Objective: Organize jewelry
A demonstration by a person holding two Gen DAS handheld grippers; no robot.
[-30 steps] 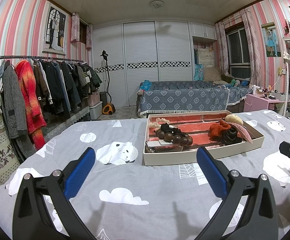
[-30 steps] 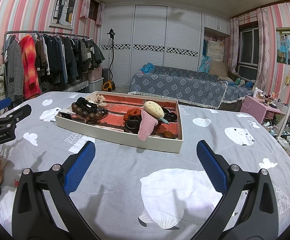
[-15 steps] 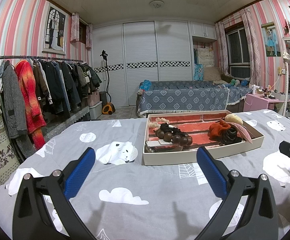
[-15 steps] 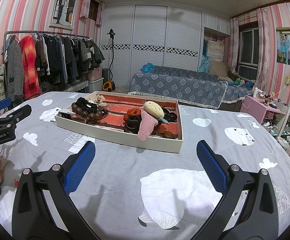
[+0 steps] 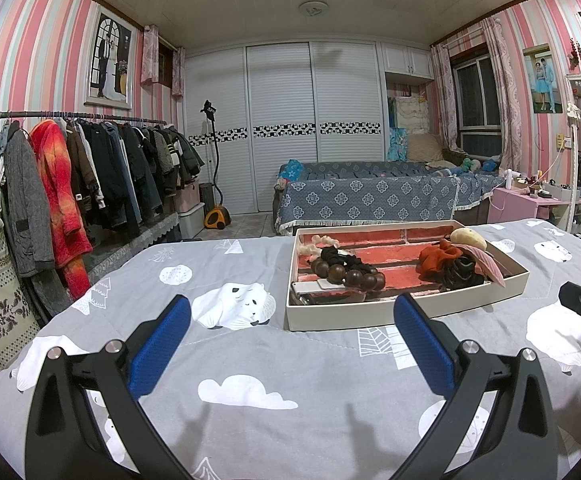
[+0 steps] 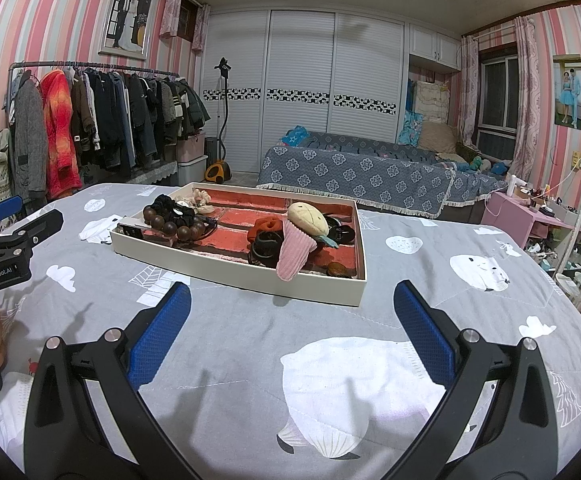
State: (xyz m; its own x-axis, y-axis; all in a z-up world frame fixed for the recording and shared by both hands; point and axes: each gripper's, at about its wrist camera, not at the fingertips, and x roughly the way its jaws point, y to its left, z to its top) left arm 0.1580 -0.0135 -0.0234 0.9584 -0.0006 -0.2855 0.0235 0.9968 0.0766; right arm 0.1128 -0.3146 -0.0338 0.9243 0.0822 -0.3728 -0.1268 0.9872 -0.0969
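Observation:
A cream box (image 5: 402, 315) (image 6: 234, 276) with a red lining sits on the grey bedspread. It holds a brown wooden bead bracelet (image 5: 348, 275) (image 6: 174, 227), black scrunchies (image 5: 332, 255), an orange scrunchie (image 5: 436, 258) (image 6: 266, 226), black hair ties (image 6: 264, 247), and a pink and cream plush clip (image 6: 300, 236). My left gripper (image 5: 290, 334) is open and empty, short of the box's near left corner. My right gripper (image 6: 290, 320) is open and empty, short of the box's near long side.
The grey bedspread (image 5: 250, 360) with white bears and clouds covers the surface. A clothes rack (image 5: 90, 172) stands at left. A second bed (image 5: 370, 196) lies beyond, and a pink desk (image 5: 530, 204) stands at right. The other gripper shows at each view's edge (image 6: 6, 252).

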